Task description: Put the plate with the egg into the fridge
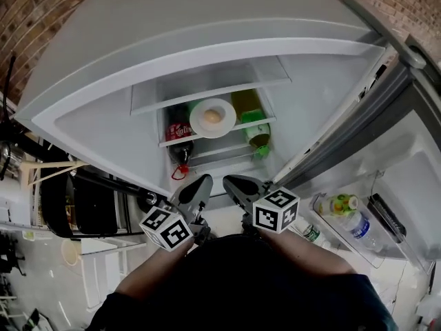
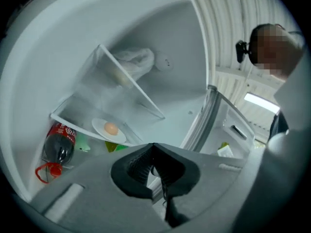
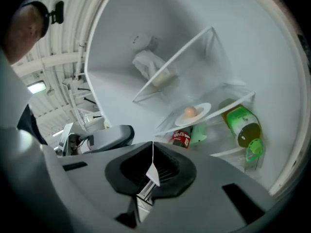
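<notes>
A white plate (image 1: 212,118) with a brown egg (image 1: 213,116) on it rests on the middle glass shelf (image 1: 176,142) of the open fridge. The plate (image 2: 111,131) and egg (image 2: 111,128) show in the left gripper view, and the plate (image 3: 193,114) and egg (image 3: 190,111) in the right gripper view. My left gripper (image 1: 204,181) and right gripper (image 1: 229,181) hang side by side below the fridge opening, well short of the plate. Both are shut and hold nothing. In their own views, the left gripper (image 2: 154,147) and right gripper (image 3: 152,145) point into the fridge.
A cola bottle (image 1: 180,133) lies left of the plate and a green-capped bottle (image 1: 256,131) right of it. An upper glass shelf (image 1: 207,92) carries a white bag (image 3: 146,64). The open fridge door (image 1: 413,157) stands at right, with bottles (image 1: 344,212) in its rack.
</notes>
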`<state>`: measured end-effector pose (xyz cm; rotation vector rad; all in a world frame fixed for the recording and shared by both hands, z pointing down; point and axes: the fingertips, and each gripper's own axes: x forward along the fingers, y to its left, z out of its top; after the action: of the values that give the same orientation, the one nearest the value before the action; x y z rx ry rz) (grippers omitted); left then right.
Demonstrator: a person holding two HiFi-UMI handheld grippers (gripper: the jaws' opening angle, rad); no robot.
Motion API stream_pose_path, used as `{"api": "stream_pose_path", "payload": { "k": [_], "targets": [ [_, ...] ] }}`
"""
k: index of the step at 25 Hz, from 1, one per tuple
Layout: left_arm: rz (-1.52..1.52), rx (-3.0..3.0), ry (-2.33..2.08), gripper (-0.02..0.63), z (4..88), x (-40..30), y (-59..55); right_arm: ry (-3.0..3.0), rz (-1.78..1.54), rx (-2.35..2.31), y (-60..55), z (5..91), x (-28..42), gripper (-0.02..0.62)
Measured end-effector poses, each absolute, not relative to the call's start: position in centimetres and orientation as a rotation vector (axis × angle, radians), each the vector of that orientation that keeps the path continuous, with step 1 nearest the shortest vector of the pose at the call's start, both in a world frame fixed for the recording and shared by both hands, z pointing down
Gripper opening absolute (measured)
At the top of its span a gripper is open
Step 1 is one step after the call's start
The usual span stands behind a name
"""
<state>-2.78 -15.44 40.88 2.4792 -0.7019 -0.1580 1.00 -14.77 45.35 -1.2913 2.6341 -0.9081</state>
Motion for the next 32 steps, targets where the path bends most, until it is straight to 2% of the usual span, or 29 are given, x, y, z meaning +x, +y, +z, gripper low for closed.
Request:
{"api": "stream_pose_path", "payload": {
  "k": [5, 9, 32],
  "targets": [
    [-0.062, 2.593, -0.673, 0.006, 41.4, -2.2, -12.7, 2.798, -0.581, -1.264, -12.1, 42.8, -0.2, 0.011],
    [-0.001, 2.673, -0.673, 0.006, 41.2, -2.1, -12.1, 2.824, -0.463, -1.284, -11.1, 42.3, -0.3, 0.011],
    [0.059, 2.783, -0.639, 0.005, 40.9, -1.2, -9.9, 2.849, -0.326, -1.378, -9.9, 41.6, -0.5, 0.009]
  ]
}}
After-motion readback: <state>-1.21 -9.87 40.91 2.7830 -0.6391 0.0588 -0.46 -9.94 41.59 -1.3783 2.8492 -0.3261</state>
